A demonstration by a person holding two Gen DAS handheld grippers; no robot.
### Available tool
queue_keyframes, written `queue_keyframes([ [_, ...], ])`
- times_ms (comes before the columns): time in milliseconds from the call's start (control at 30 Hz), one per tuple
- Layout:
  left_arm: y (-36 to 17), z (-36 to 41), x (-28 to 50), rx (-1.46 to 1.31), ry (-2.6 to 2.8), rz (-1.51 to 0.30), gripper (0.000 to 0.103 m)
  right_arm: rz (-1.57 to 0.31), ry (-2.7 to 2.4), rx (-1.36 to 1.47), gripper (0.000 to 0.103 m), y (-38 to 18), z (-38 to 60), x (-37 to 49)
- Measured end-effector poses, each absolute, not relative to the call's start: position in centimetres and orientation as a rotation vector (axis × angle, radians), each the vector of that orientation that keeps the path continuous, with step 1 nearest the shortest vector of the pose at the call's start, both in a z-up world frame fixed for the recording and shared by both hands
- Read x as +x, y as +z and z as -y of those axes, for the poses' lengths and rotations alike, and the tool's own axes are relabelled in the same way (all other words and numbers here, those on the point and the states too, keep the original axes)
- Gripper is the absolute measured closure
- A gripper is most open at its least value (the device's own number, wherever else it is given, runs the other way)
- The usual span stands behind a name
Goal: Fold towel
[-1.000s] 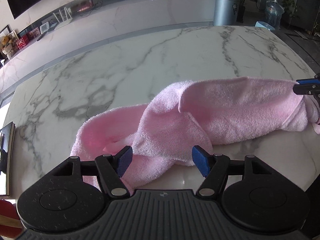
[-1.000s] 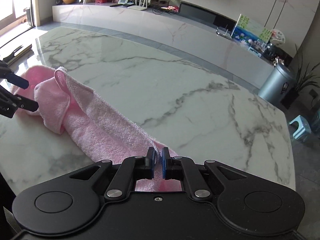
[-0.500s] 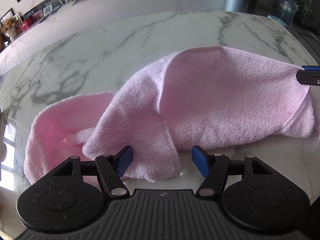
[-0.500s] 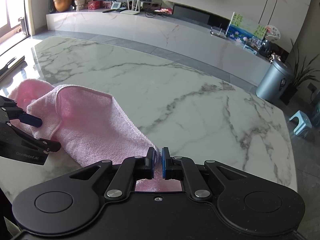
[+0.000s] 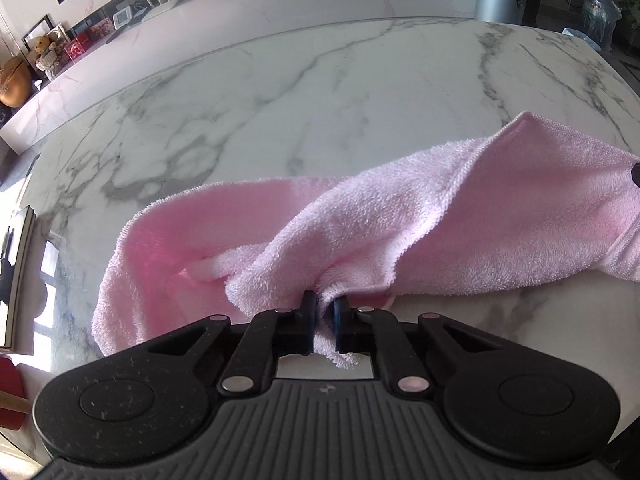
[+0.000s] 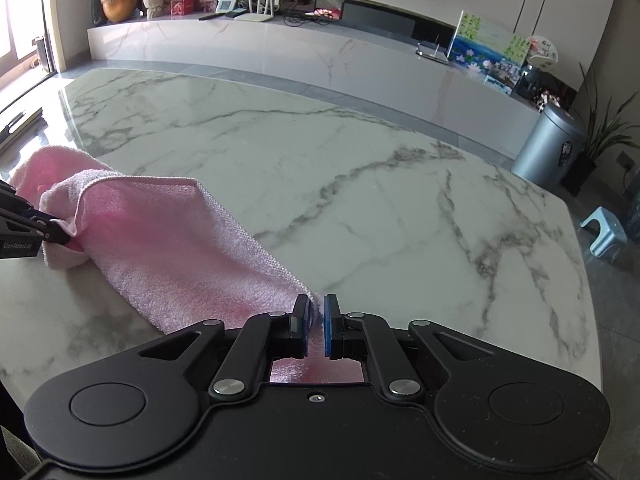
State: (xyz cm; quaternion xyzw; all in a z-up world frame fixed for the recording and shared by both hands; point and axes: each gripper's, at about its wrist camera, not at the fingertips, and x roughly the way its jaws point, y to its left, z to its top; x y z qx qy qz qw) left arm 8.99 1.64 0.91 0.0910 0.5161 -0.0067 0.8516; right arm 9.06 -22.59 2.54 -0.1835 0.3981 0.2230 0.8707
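Observation:
A pink towel (image 5: 460,224) lies bunched and twisted on the white marble table (image 5: 320,92). My left gripper (image 5: 323,310) is shut on a fold of the towel near its left end, with terry cloth squeezed between the pads. In the right wrist view the same pink towel (image 6: 168,236) stretches from the left edge down to my right gripper (image 6: 317,312), which is shut on its hemmed corner. The left gripper (image 6: 66,234) shows at the left edge there, biting the far end. The towel's left part loops loosely on the table.
The marble table (image 6: 360,184) spreads wide beyond the towel. A long low marble cabinet (image 6: 320,64) with ornaments runs behind it. A grey bin (image 6: 548,144) and a small blue stool (image 6: 604,232) stand on the floor to the right.
My left gripper's jaws have gone from wide apart to closed on a towel fold. The towel between the two grippers has been drawn out longer. The right gripper kept its grip.

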Motion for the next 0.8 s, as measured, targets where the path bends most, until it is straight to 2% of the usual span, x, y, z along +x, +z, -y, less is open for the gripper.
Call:
queue_keyframes([
  [67,1.3,-2.2,9.0,0.191,0.001,-1.077,0.096,-0.838,0.451,-0.400,0.097,2.2,22.5,8.9],
  [133,1.4,-2.8,9.1,0.193,0.021,-1.069,0.096,-0.855,0.441,-0.408,0.092,1.7,22.3,8.8],
  [167,1.5,-3.1,9.1,0.185,0.028,-1.066,0.096,-0.866,0.435,-0.405,0.086,1.4,22.2,8.6],
  [200,1.6,-3.5,9.2,0.178,0.034,-1.062,0.096,-0.878,0.429,-0.402,0.077,1.2,22.2,8.5],
  [267,1.7,-3.9,9.0,0.171,0.044,-1.057,0.096,-0.896,0.425,-0.392,0.068,0.7,22.2,8.2],
  [333,1.8,-4.3,8.9,0.167,0.050,-1.053,0.096,-0.911,0.429,-0.374,0.069,0.4,22.2,7.6],
  [400,1.9,-4.7,8.9,0.169,0.053,-1.051,0.096,-0.930,0.441,-0.354,0.098,0.1,22.3,7.1],
  [533,2.8,-5.4,8.8,0.175,0.062,-1.023,0.097,-0.922,0.439,-0.346,0.099,0.2,22.5,6.2],
  [800,7.3,-6.2,9.2,0.204,0.075,-0.904,0.097,-0.773,0.403,-0.371,0.100,5.2,22.0,5.8],
])
